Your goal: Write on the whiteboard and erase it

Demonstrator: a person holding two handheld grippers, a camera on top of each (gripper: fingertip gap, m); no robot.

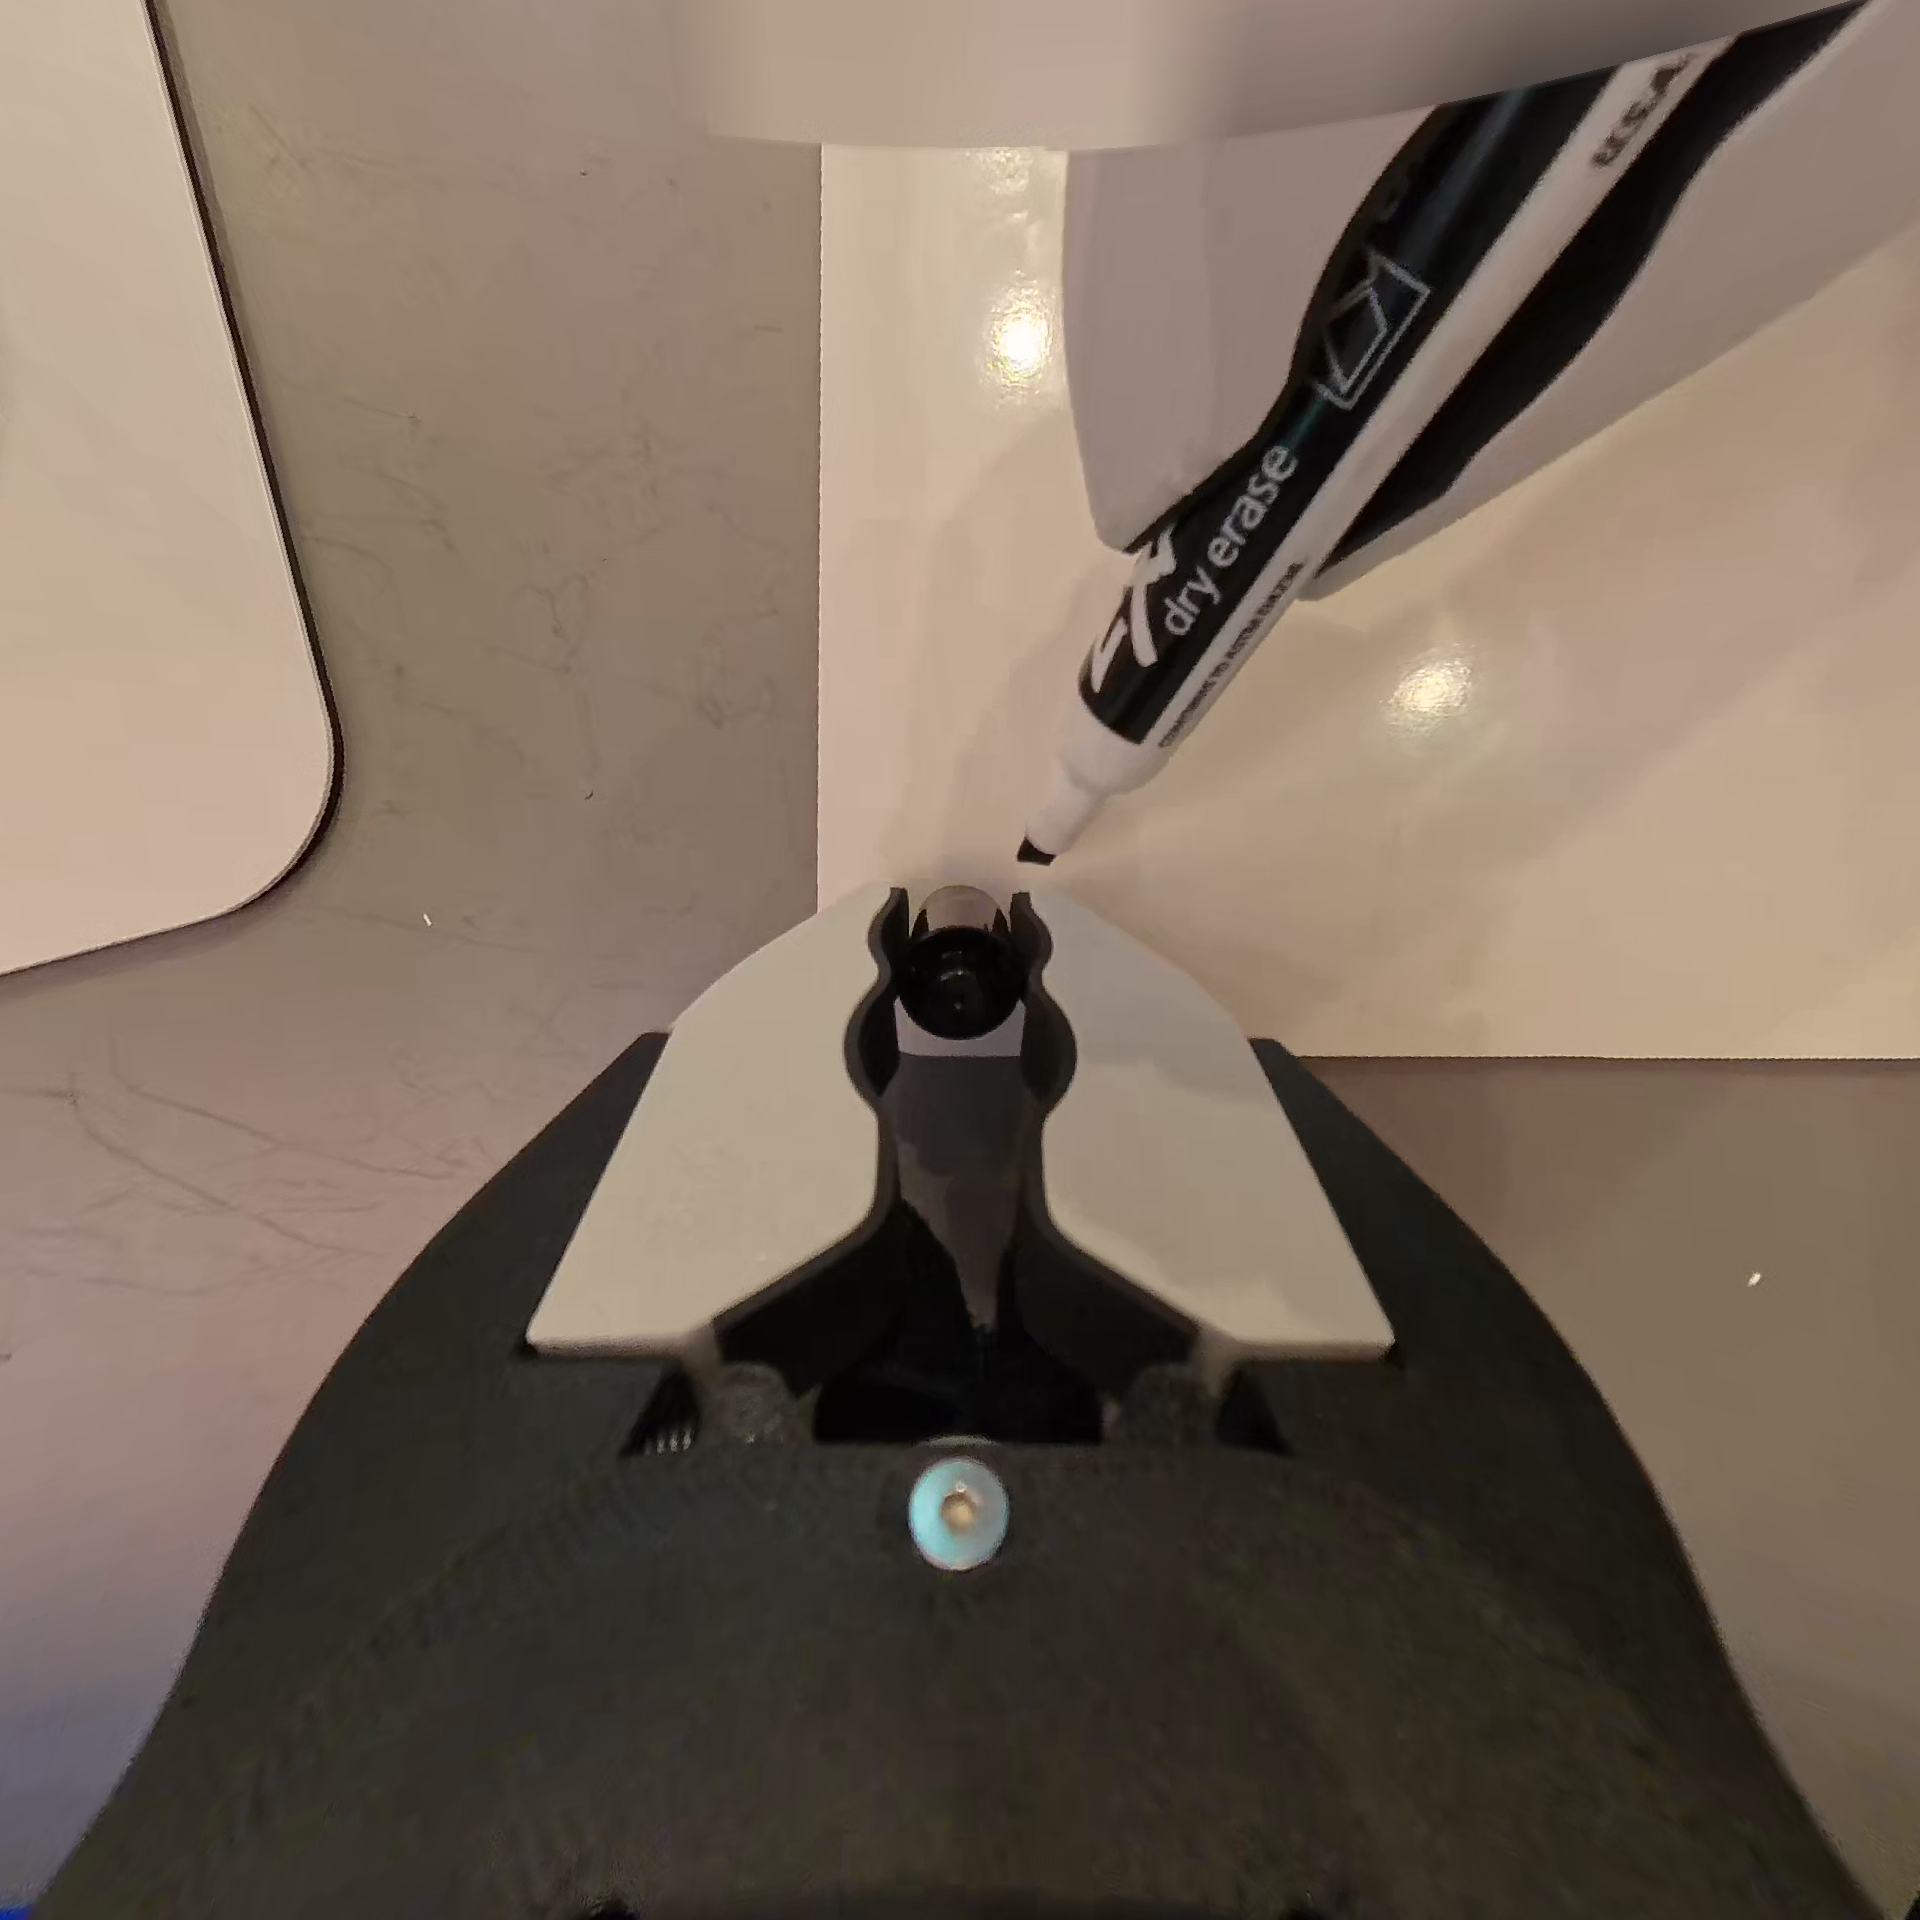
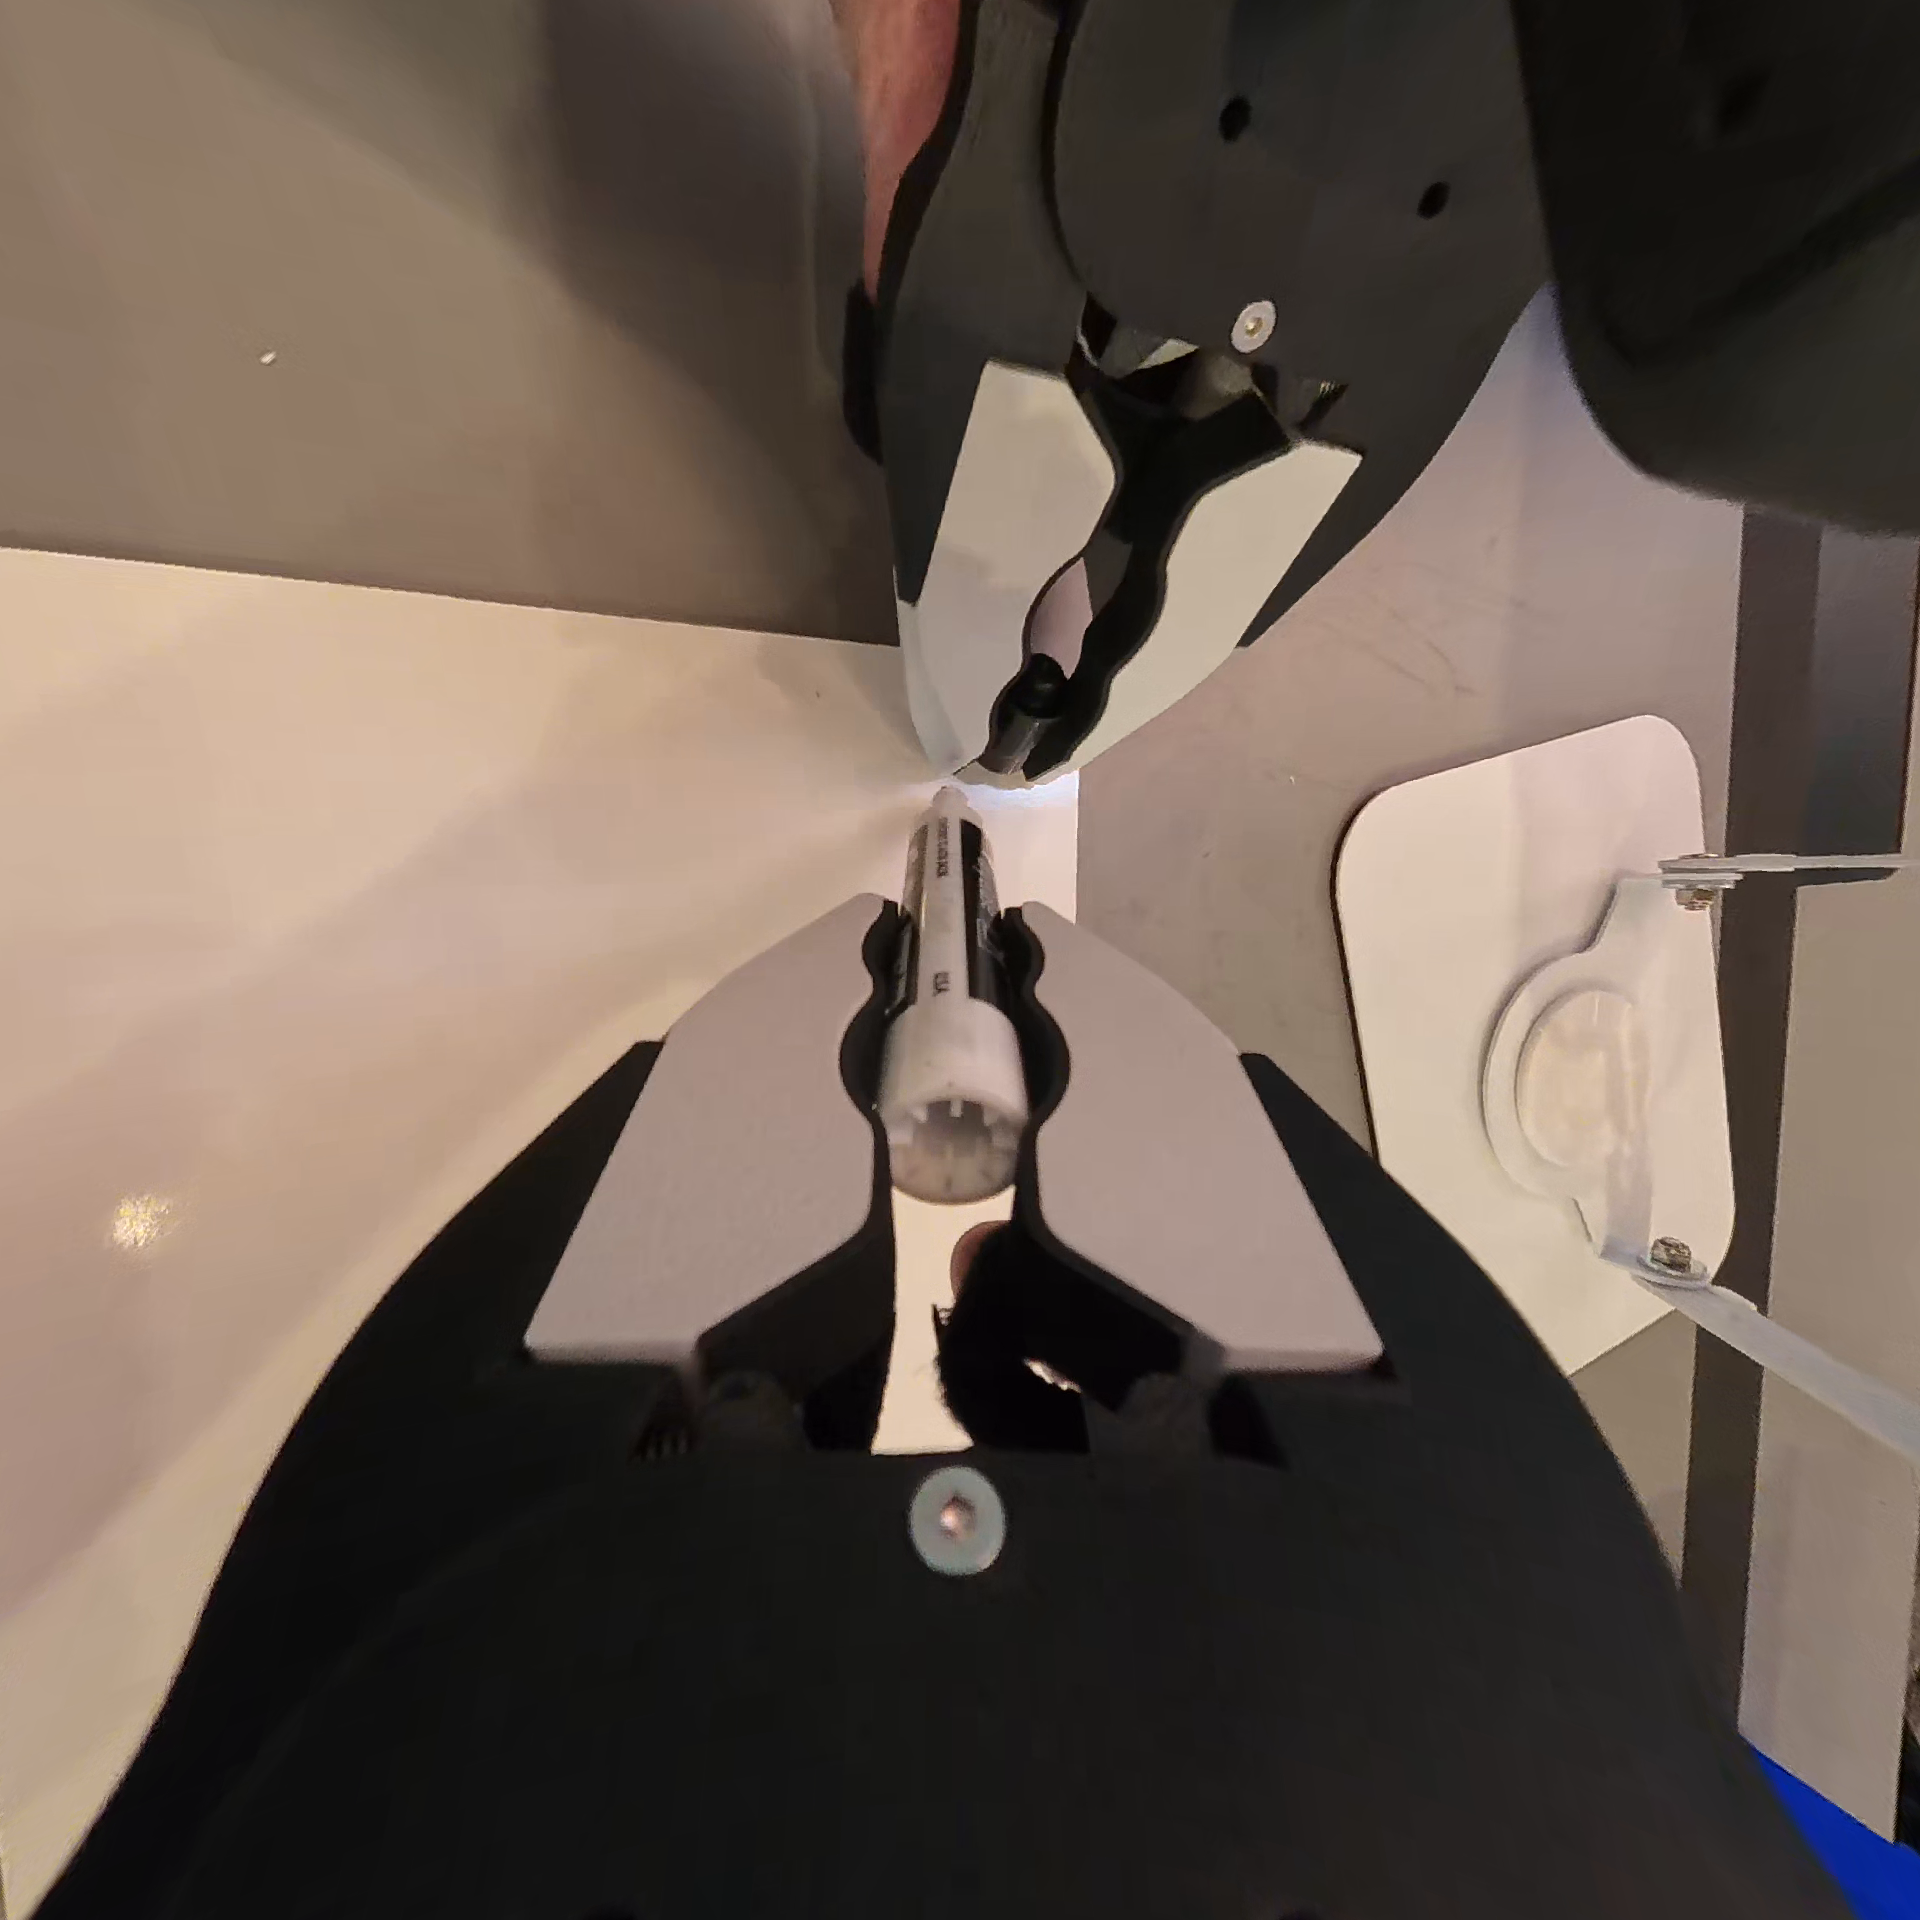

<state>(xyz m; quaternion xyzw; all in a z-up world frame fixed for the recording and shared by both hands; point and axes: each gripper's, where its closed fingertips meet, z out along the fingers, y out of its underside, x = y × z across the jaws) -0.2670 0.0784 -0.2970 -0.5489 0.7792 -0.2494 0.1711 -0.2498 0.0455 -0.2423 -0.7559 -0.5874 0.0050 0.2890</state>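
Left wrist view: at far left a white rounded plate (image 1: 135, 520) lies on the grey table (image 1: 540, 520); to its right the glossy whiteboard (image 1: 1455, 883) lies flat, its near left corner under the tools. The left gripper (image 1: 958, 940) has its fingers pinched on a small black marker cap (image 1: 956, 982), held end-on at the fingertips just over the board's corner. Farther right, the marker (image 1: 1247, 582) slants down from the right gripper, its bare chisel tip just beside the cap and at or just above the board; contact cannot be told.

Right wrist view: the right gripper (image 2: 956, 935) is clamped on the marker barrel (image 2: 951, 966) about mid-length, rear end toward the camera, nib pointing forward and down toward the left gripper (image 2: 1023, 743).

Handling, as judged: the marker is light, rigid and smooth-walled, so it may twist or slide under writing pressure; a hold nearer the nib would steady it. The board is slick and may shift on the table. The cap is small and easily dropped.
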